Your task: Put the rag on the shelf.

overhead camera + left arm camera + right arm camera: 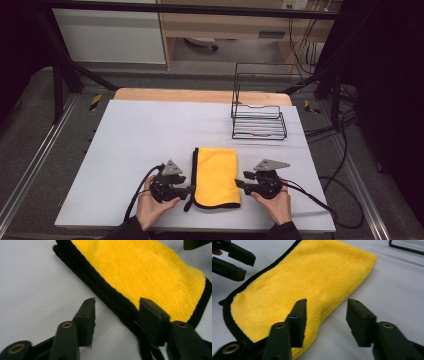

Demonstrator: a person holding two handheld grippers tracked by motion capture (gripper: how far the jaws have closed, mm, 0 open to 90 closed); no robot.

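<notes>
I have the folded yellow cloth [216, 176] as my reference: it lies flat on the grey table top [140, 135], toward the near edge, with black trim along its left side and near end. My left gripper [189, 190] sits just left of the cloth's near corner, and my right gripper [239, 183] just right of it, both low over the table in my hands.

In the left gripper view the jaws stand spread, nothing between them but table and the cloth's [140, 272] black edge; the right-hand jaw overlaps that trim, and I cannot tell whether it touches or hovers. The far part of the cloth is cut off by the top of that view.

In the right gripper view the jaws are likewise released, straddling the cloth's [304, 282] folded side; the left jaw hides part of the nap. The left gripper [237, 263] shows beyond the cloth at upper left, partly cropped.

Behind and right of the cloth, well apart from it, stands a black wire rack [258, 112]. Its thin upper frame is hard to trace against the floor behind.
</notes>
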